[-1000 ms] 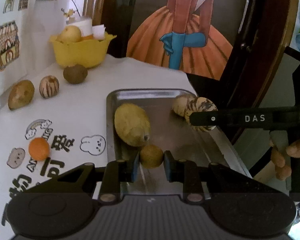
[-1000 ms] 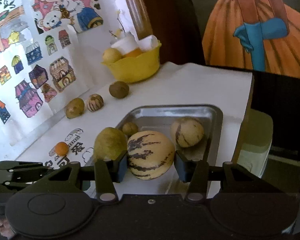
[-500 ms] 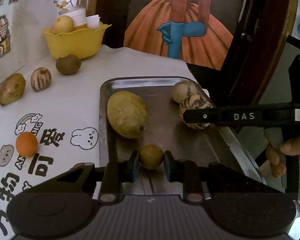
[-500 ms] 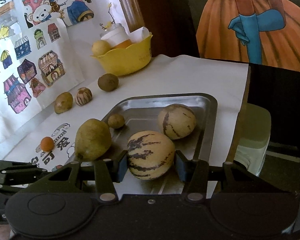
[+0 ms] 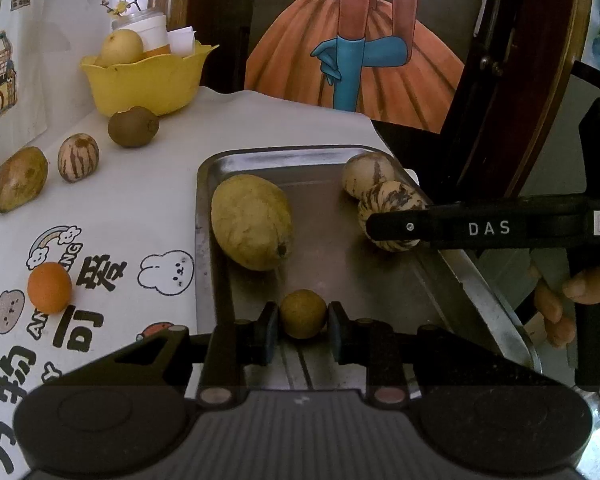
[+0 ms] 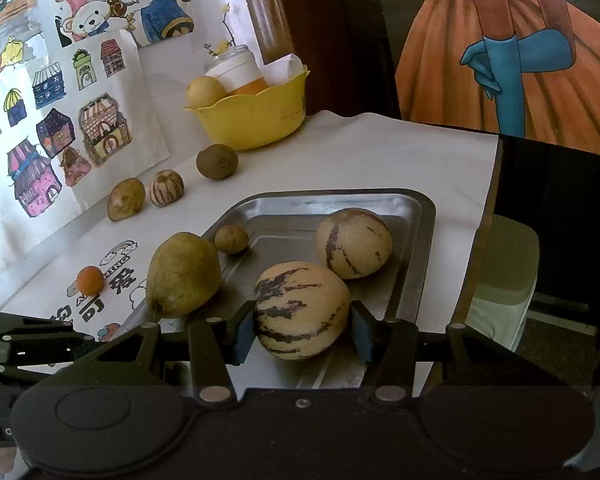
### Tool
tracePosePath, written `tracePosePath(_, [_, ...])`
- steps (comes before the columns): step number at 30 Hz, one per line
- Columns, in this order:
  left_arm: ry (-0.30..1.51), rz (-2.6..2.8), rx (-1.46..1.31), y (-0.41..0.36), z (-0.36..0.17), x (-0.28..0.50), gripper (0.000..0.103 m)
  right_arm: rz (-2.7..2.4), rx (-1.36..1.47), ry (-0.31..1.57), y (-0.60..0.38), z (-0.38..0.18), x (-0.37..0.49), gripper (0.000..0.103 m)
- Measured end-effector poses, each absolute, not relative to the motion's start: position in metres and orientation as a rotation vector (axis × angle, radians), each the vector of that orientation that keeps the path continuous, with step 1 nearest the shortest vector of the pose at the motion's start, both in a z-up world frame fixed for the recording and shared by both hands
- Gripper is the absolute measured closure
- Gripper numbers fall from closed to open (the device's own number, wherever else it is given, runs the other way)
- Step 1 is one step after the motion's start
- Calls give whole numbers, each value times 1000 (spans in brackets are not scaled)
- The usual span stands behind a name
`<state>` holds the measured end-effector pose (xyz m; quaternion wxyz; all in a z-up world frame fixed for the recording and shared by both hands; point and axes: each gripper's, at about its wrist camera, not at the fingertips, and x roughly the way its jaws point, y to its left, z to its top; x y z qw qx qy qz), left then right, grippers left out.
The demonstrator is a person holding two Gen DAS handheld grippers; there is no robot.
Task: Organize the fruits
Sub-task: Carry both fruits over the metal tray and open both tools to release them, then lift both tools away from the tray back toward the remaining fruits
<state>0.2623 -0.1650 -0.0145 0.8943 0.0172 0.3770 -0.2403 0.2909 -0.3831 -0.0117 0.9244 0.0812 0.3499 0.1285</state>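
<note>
Over the metal tray (image 5: 488,292), our left gripper (image 5: 303,320) fingers clench a small brown fruit (image 5: 303,314) while our right gripper (image 6: 302,326) fingers clench a striped melon (image 6: 301,309).

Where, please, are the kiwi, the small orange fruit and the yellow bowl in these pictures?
kiwi (image 5: 133,126): left wrist view, middle of its brown skin.
small orange fruit (image 5: 49,287): left wrist view, centre of its surface.
yellow bowl (image 6: 256,122): right wrist view, front of its outer wall.

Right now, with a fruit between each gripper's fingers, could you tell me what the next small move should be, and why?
Probably lift both straight up. The left gripper holds the small brown fruit and the right gripper the striped melon, both low over the metal tray, so rising clears its rim.
</note>
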Motion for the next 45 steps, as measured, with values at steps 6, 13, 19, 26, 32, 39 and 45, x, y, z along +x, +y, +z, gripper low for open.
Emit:
tracePosePath(6, [784, -499, 29, -165, -15, 261, 74, 257, 177, 719, -384, -12, 291, 51])
tracePosePath(13, [787, -496, 24, -163, -14, 260, 51, 256, 187, 722, -385, -13, 290, 50])
tracePosePath(19, [765, -501, 17, -159, -9, 254, 41, 258, 194, 724, -386, -11, 288, 49])
tracePosePath(26, [728, -491, 17, -153, 2, 237, 21, 267, 191, 709, -386, 0, 280, 48])
tracePosePath(32, [700, -464, -1, -141, 12, 219, 11, 266, 144, 676, -384, 11, 265, 41])
tracePosePath(39, [676, -395, -56, -120, 22, 200, 1, 276, 92, 635, -377, 22, 238, 24])
tracePosePath(45, [687, -328, -100, -98, 24, 187, 1, 299, 53, 631, -368, 28, 213, 14])
